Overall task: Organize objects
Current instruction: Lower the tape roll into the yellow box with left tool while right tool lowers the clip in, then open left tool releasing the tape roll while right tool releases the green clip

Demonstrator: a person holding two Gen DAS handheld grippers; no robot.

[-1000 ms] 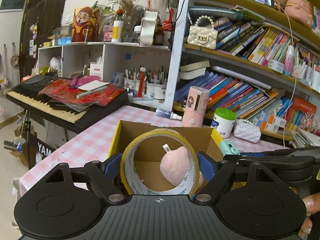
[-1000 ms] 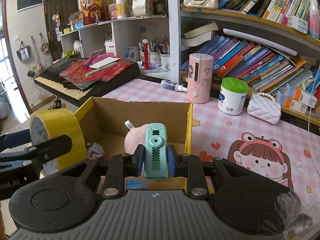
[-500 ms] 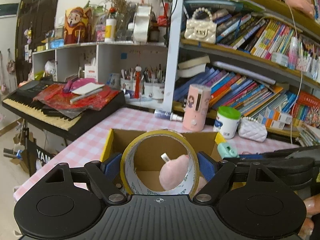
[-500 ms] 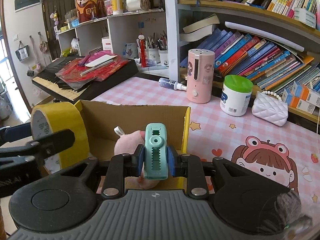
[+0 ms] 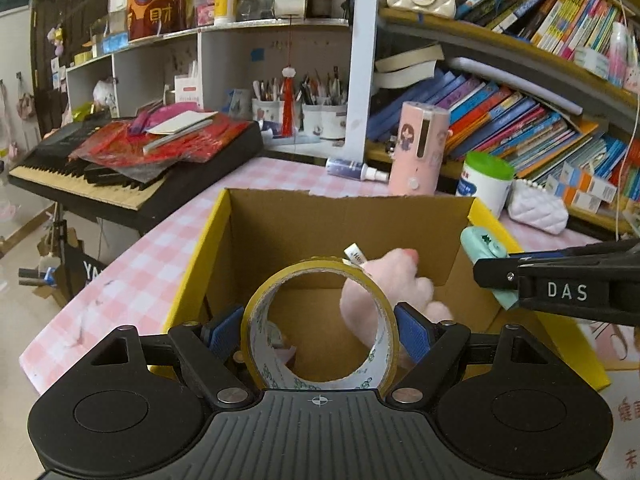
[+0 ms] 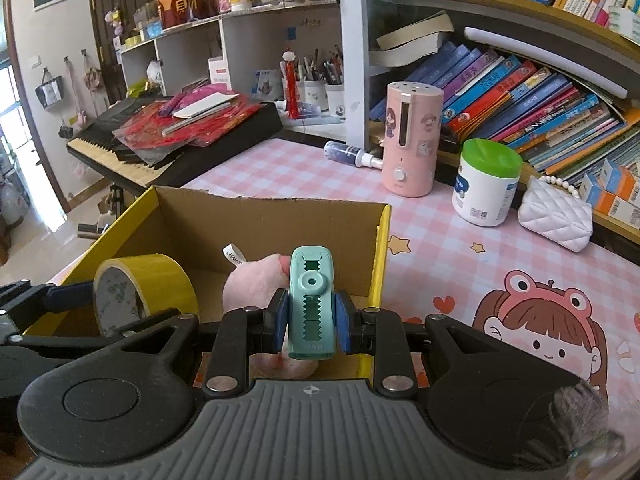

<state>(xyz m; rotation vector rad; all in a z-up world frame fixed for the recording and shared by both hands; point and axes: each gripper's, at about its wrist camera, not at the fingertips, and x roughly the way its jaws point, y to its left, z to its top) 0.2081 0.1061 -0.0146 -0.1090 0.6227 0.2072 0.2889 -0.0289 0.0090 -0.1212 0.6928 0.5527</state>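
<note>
Tape roll (image 5: pixel 320 320), yellow-backed and standing on edge, is clamped between the blue pads of the left gripper (image 5: pixel 320 330) and held over the near end of an open cardboard box (image 5: pixel 348 216). A mint-green clip-shaped gadget (image 6: pixel 311 304) is pinched upright in the right gripper (image 6: pixel 311 326), whose pads are pressed against its two sides, just above the box's right wall. A pink plush toy (image 6: pixel 256 280) with a white label is seen lying inside the box, partly visible through the roll's hole in the left wrist view. The box is set on a table (image 6: pixel 280 168) covered with a pink checked cloth bearing a cartoon girl print. Beyond the box, a pink cylindrical device (image 6: pixel 412 140), a white jar with a green lid (image 6: pixel 486 182), a white quilted purse (image 6: pixel 554 216) and a small spray bottle (image 6: pixel 350 154) lying on its side are ranged along crowded bookshelves (image 6: pixel 520 92). A keyboard (image 6: pixel 176 140) piled with red papers is seen at left.
</note>
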